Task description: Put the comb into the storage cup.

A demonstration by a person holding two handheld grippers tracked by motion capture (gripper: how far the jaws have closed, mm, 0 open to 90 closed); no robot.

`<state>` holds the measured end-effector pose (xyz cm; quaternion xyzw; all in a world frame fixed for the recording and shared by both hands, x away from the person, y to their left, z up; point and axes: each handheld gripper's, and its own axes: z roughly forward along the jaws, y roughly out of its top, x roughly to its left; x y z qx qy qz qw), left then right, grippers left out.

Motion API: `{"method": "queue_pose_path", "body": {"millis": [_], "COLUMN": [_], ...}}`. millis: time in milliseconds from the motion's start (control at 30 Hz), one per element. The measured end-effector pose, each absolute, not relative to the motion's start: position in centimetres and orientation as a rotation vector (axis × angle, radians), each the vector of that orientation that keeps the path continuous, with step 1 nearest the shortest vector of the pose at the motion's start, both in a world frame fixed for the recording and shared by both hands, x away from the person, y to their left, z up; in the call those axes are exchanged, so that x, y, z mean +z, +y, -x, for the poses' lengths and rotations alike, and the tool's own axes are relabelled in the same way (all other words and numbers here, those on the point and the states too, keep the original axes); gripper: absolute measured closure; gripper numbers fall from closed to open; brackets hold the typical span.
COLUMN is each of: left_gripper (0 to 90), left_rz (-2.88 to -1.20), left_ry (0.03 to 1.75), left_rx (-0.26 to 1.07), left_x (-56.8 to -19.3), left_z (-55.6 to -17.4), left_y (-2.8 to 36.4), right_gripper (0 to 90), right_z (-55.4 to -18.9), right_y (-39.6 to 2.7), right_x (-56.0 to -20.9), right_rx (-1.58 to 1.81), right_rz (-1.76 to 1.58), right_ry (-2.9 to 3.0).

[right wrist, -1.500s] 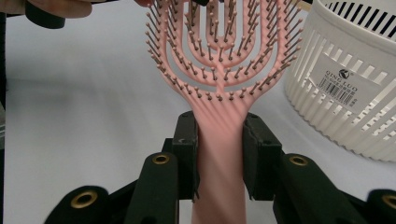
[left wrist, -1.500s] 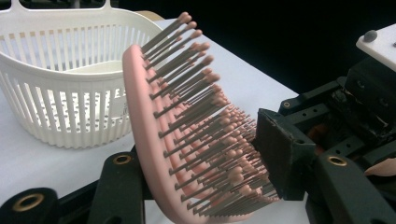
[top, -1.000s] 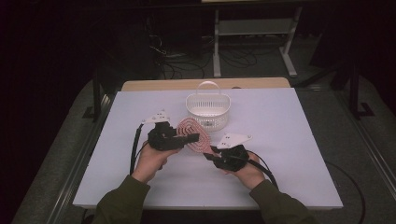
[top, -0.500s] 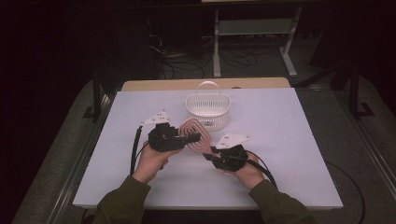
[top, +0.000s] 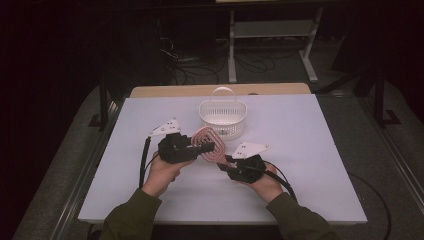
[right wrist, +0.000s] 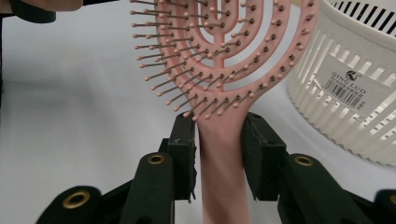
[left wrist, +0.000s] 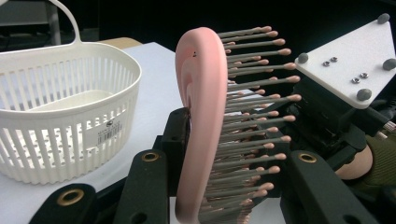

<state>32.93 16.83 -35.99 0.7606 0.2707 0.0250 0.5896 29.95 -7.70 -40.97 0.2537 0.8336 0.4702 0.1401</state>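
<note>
Two grippers (top: 207, 146) (top: 226, 165) pinch one pink hairbrush (top: 207, 145); one white basket (top: 223, 116) nearby.

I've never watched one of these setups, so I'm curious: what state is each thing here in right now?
Hairbrush: pink, lifted off the table, held by both grippers.
Left gripper: shut on the hairbrush head, bristles towards one jaw.
Right gripper: jaws either side of the hairbrush handle, touching it.
Basket: white, upright on the table, handle up, looks empty.
</note>
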Motion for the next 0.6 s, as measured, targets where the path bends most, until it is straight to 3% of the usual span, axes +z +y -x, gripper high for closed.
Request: {"method": "queue_pose_path", "body": {"millis": [600], "left_gripper": [64.3], "left_rz": [-1.747], "left_ry": [0.653], "left_rx": [0.113], "left_x": [-35.6], "left_z": [-33.1], "left_y": [18.1], "right_gripper": [43.2], "right_z": [-30.3], "right_y": [-8.2], "right_x": [-41.3], "right_rx": [1.349], "right_rz": [-0.784], "right_ry": [2.436]}}
